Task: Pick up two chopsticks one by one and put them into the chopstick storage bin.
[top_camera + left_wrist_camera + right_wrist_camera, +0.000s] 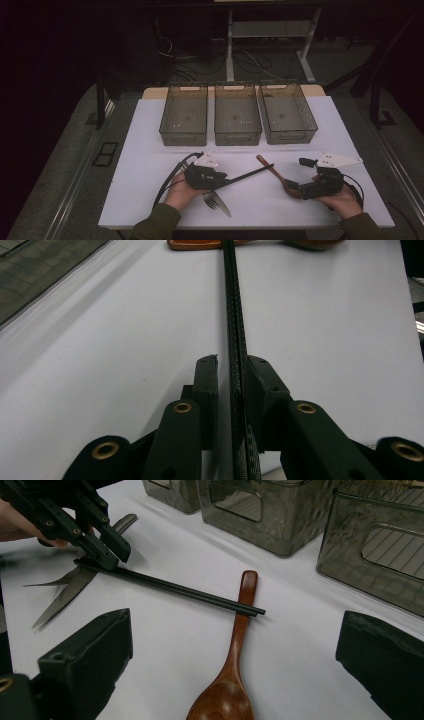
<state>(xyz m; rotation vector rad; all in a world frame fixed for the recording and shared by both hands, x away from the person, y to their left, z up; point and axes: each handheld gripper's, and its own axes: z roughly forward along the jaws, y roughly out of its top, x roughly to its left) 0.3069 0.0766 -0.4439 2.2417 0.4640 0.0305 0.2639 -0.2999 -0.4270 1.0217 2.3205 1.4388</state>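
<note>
Gripping the black chopsticks [235,340] near one end, the left tool [231,371] has its jaws nearly shut on them; their far tips lie across the spoon [235,650] handle. Lifting from so far back could let them sag, pivot or split, dragging the spoon. The right tool [235,645] hangs wide open over the spoon bowl, holding nothing.

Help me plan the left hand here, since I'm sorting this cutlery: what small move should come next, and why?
Probably lift the black chopsticks straight up a little. The left gripper has its jaws closed on their near end, but the far tips lie across the wooden spoon handle, and a fork lies beside the grip. Rising first should clear both before heading for the bins.
</note>
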